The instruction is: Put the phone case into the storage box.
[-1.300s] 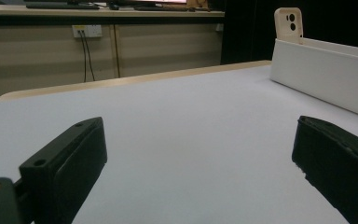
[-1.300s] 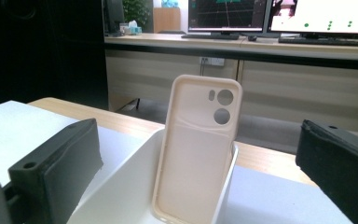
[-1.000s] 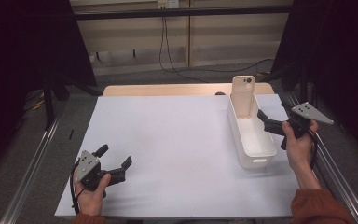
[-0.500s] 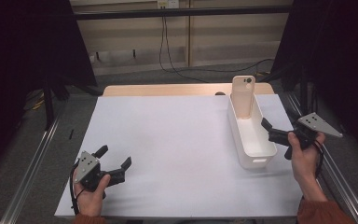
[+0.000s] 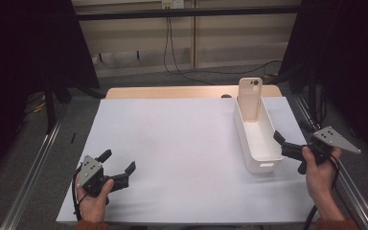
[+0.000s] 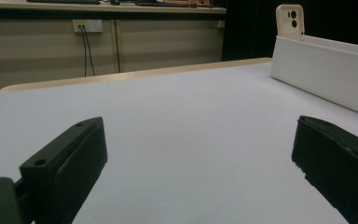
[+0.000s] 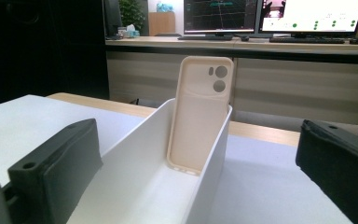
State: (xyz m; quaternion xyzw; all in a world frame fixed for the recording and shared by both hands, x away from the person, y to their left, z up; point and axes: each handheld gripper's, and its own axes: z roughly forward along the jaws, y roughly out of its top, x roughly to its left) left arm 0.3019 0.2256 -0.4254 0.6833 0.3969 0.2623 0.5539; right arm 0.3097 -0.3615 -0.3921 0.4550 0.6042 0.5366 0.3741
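This is looking like a lab or test room set up for recording. A bench (image 5: 172,143) covered with a plain white sheet is standing between metal rails (image 5: 33,167), with black curtains (image 5: 24,48) hanging on both sides. Cables (image 5: 172,48) are running down a beige panelled wall from a power socket (image 5: 171,4). Behind, computer monitors (image 7: 270,14) are glowing with graphs and camera feeds on a long desk (image 7: 242,44), with keyboards (image 7: 307,40) lying before them.
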